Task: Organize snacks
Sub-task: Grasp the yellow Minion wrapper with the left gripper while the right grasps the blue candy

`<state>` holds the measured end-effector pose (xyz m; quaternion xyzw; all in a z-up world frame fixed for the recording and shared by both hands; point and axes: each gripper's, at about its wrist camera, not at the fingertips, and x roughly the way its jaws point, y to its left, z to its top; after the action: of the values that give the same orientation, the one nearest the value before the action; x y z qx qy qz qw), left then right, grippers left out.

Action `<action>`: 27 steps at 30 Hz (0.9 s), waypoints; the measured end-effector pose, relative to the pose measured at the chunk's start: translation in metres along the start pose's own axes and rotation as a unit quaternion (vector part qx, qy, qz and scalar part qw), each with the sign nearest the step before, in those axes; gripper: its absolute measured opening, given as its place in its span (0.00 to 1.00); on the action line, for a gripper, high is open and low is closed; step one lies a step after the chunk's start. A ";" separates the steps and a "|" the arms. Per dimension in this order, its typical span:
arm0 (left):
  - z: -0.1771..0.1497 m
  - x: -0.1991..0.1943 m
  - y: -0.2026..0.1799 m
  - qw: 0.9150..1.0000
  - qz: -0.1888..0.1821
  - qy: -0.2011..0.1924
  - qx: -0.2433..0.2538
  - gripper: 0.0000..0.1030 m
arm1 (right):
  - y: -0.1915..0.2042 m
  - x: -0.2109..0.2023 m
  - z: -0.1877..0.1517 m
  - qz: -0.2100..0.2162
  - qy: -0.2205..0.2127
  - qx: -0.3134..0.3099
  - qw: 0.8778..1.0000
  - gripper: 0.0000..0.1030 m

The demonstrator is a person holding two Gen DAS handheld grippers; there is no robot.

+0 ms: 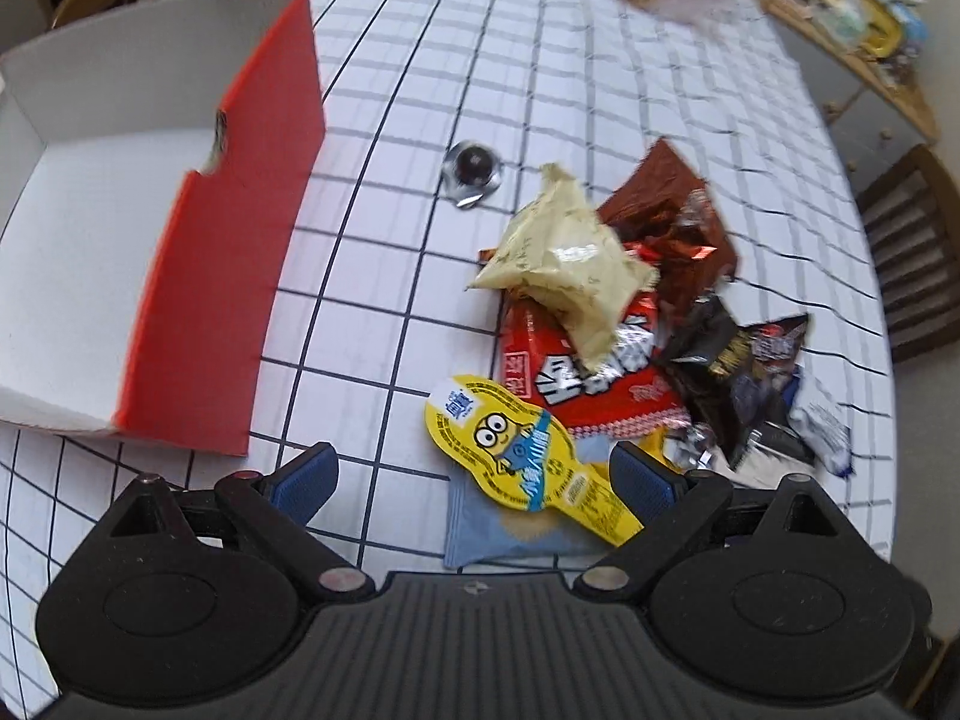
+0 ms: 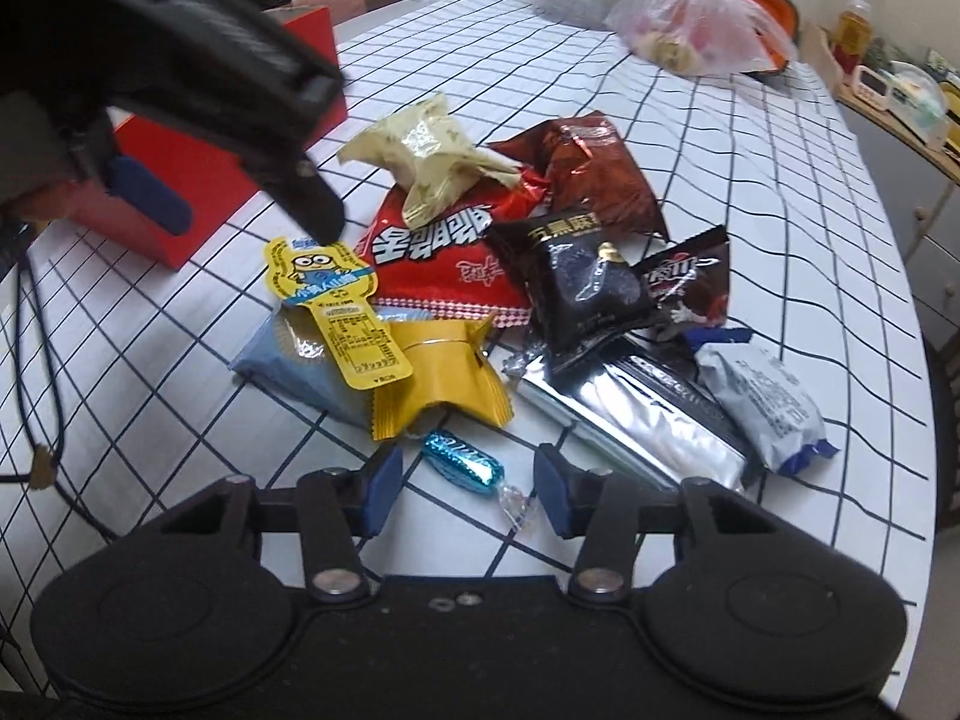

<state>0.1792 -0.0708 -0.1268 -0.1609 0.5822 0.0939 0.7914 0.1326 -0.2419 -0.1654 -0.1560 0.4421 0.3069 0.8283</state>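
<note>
Left claw (image 1: pixel 471 483), jaws wide apart and holding nothing, poised over the yellow Minion packet (image 1: pixel 525 456) at the near edge of the snack pile (image 1: pixel 606 300) on the gridded table (image 1: pixel 390 180). Right claw (image 2: pixel 462 489), likewise spread and empty, brackets a blue foil candy (image 2: pixel 462 459). Red-sided box (image 1: pixel 108 228) lies left of the pile.

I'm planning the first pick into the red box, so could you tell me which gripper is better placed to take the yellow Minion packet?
Left. The left gripper is open, its fingers flanking the Minion packet, with the red box beside it. The right gripper frames a blue candy.
</note>
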 end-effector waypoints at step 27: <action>0.017 0.051 -0.017 0.996 0.044 0.066 -0.039 0.67 | -0.011 0.002 -0.001 0.055 0.002 0.017 0.998 0.15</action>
<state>0.2158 -0.0820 -0.1685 -0.1721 0.6356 0.1403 0.7394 0.1398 -0.2508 -0.1677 -0.1177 0.4568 0.3444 0.8117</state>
